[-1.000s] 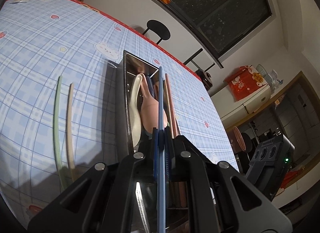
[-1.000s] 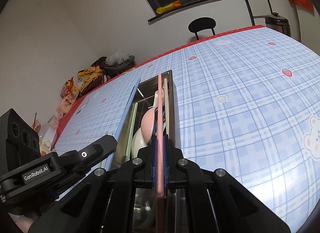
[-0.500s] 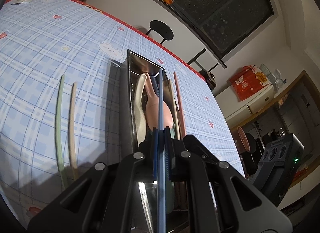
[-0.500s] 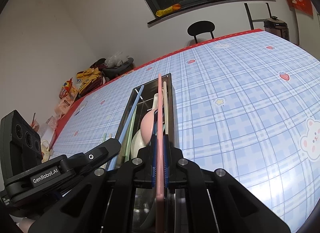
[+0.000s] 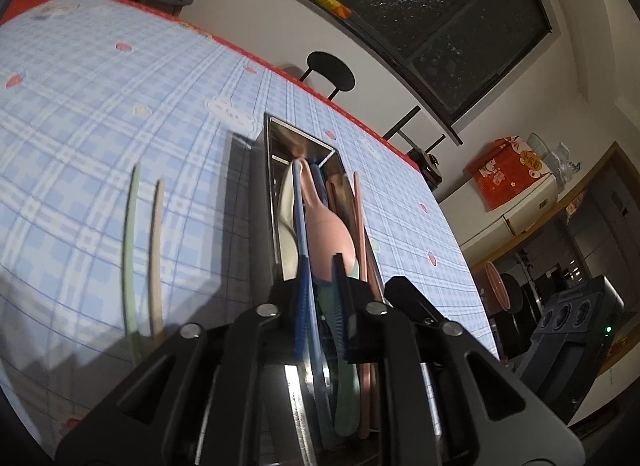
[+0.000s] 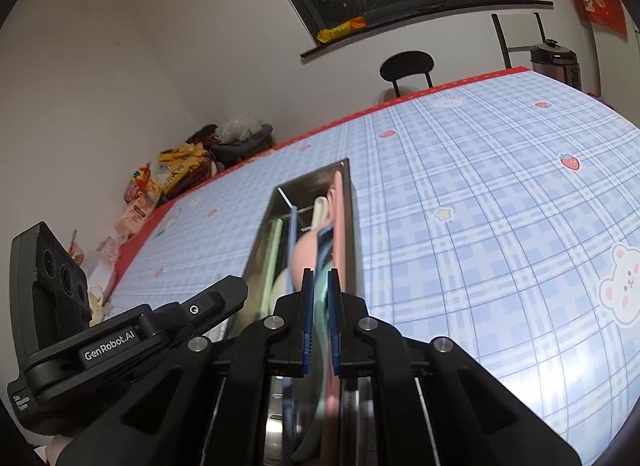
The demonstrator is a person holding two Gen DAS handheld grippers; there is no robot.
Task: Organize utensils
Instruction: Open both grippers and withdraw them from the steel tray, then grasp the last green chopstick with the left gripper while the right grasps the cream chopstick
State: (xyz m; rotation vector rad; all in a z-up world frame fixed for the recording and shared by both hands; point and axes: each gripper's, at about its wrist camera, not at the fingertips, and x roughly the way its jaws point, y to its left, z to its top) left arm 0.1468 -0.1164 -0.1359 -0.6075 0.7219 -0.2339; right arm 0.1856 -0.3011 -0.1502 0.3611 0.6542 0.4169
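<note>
Two grippers, left gripper and right gripper, hover over the steel tray, jaws spread, evidently letting blue chopstick and pink chopstick drop among the spoons.

Utensil count, both wrist views.
Tray: 1, steel. On cloth at left of frame: 2 chopsticks, green and beige. In tray: blue chopstick 1, pink chopstick 1, pink spoon 1, white spoon 1; others hidden, uncounted.
</note>
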